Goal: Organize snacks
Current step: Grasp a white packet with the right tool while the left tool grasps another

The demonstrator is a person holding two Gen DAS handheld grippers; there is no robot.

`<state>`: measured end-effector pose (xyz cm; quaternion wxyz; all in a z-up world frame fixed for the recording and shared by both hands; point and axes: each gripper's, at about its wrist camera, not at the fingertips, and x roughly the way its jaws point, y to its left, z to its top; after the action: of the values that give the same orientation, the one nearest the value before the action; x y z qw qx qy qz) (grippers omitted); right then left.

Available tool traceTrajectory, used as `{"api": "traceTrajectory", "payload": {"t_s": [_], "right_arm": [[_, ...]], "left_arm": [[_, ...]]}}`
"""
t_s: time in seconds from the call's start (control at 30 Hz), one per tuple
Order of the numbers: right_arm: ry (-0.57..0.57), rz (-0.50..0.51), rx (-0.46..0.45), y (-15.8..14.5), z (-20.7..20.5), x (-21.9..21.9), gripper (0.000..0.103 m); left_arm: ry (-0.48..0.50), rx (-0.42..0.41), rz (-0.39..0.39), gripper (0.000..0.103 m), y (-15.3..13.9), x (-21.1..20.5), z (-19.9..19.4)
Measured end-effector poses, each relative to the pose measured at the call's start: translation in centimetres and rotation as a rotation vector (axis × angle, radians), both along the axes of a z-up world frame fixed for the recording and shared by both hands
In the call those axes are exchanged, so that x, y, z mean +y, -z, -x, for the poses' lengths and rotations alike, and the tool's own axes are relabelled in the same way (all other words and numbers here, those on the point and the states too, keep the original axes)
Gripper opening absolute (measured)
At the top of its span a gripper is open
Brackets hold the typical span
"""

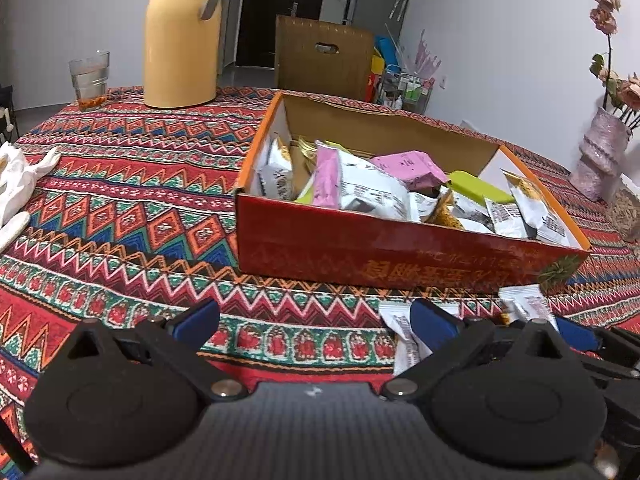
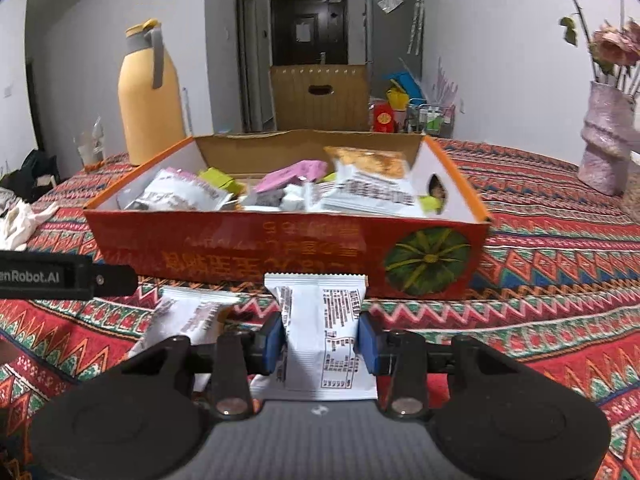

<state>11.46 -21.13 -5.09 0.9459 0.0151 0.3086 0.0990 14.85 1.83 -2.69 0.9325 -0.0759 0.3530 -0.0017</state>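
The right gripper (image 2: 321,342) is clamped on a white snack packet (image 2: 324,332), just before the red box (image 2: 280,256). The left gripper (image 1: 316,320) hangs spread apart, another packet (image 1: 400,332) beside its right finger.

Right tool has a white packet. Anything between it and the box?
Only the box's own near wall: the packet in the right tool sits lower than its rim, so it must be lifted over. Nothing else visible blocks it.
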Motion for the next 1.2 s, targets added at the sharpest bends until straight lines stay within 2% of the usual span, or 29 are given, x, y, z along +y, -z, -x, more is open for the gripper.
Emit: {"api": "traceTrajectory", "payload": {"t_s": [0.2,0.47,0.7,0.97,1.07,1.13,1.2], "right_arm": [[0.046,-0.021,-0.026,-0.4,1.1,-2.7,0.039],[0.098,-0.055,-0.052,-0.1,2.0,-6.0,0.039],[0.111,-0.110,-0.070,0.3,2.3,-7.4,0.039],[0.091,-0.127,-0.098,0.7,2.5,-7.2,0.039],[0.089,-0.134,-0.103,0.8,2.6,-7.3,0.039],[0.089,-0.134,-0.105,0.8,2.7,-7.2,0.039],[0.086,-0.132,-0.106,0.8,2.7,-7.1,0.039]], "left_arm": [[0.010,0.002,-0.013,0.103,-0.8,-0.9,0.4],[0.051,0.027,-0.083,0.103,-1.4,-4.7,0.6],[0.052,0.079,-0.117,0.103,0.0,-7.3,-0.1],[0.039,0.104,-0.141,0.102,1.4,-9.0,-0.7],[0.032,0.108,-0.148,0.099,1.7,-9.2,-0.8],[0.028,0.113,-0.146,0.086,1.9,-9.2,-0.9],[0.033,0.119,-0.145,0.077,2.0,-9.2,-1.0]]}}
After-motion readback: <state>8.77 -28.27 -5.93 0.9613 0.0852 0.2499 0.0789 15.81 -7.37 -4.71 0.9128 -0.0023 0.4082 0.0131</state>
